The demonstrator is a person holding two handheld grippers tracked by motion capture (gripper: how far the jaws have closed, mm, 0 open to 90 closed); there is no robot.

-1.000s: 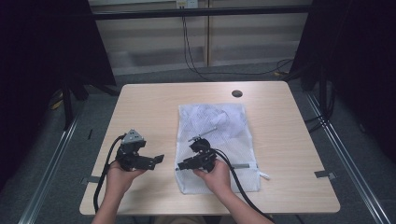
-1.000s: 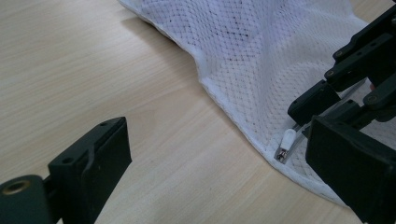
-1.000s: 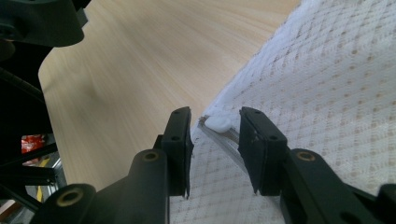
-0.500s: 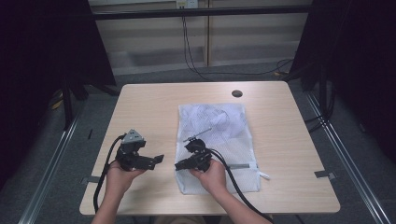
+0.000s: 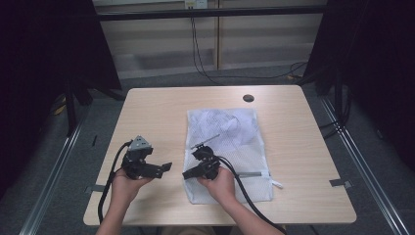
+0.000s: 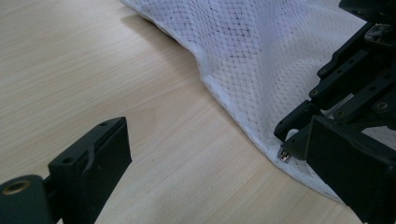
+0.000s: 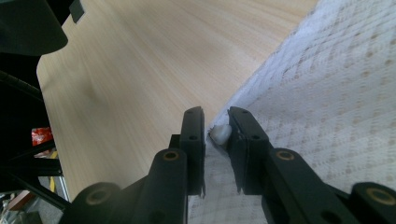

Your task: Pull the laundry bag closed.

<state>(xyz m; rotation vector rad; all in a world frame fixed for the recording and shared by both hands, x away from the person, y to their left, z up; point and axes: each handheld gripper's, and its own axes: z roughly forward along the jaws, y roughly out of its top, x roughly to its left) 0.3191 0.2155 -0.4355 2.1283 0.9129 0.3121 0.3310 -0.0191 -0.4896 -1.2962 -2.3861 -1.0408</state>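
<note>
- The mesh bag's left edge is pinched in the right gripper, jaws closed on its zipper pull
- The left gripper is held open beside that edge
- The small pull may be lost if tugged sideways

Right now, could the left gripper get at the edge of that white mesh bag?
Probably yes. The left gripper stands open beside the mesh bag, with bare table between its jaws and the bag's edge. The right gripper already pinches the zipper pull nearby, which could crowd it.
</note>
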